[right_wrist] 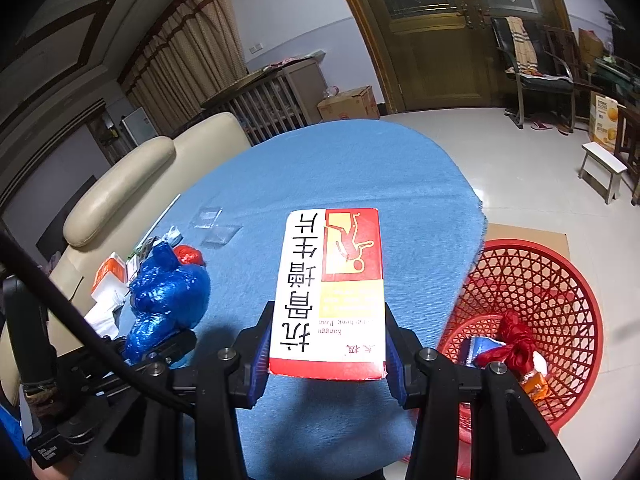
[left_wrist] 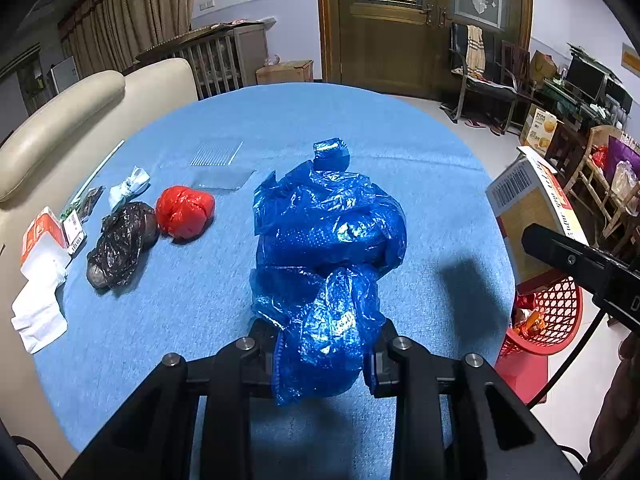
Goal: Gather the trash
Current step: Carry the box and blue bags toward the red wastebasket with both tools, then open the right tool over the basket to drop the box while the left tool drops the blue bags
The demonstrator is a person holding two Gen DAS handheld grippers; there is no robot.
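My left gripper (left_wrist: 322, 354) is shut on a crumpled blue plastic bag (left_wrist: 328, 232), held over the blue-clothed table (left_wrist: 420, 168). The bag also shows in the right wrist view (right_wrist: 168, 300). My right gripper (right_wrist: 328, 344) is shut on a white, red and yellow medicine box (right_wrist: 332, 280), held above the table near its right edge. The box also shows in the left wrist view (left_wrist: 532, 208). A red mesh basket (right_wrist: 560, 292) stands on the floor right of the table, with red and orange trash inside.
On the table's left lie a red bag (left_wrist: 184, 210), a black bag (left_wrist: 120, 244), a pale wad (left_wrist: 130, 188), a clear plastic lid (left_wrist: 222, 170), an orange-white carton (left_wrist: 42, 236) and white paper (left_wrist: 38, 312). A cream sofa (left_wrist: 60, 120) stands beyond.
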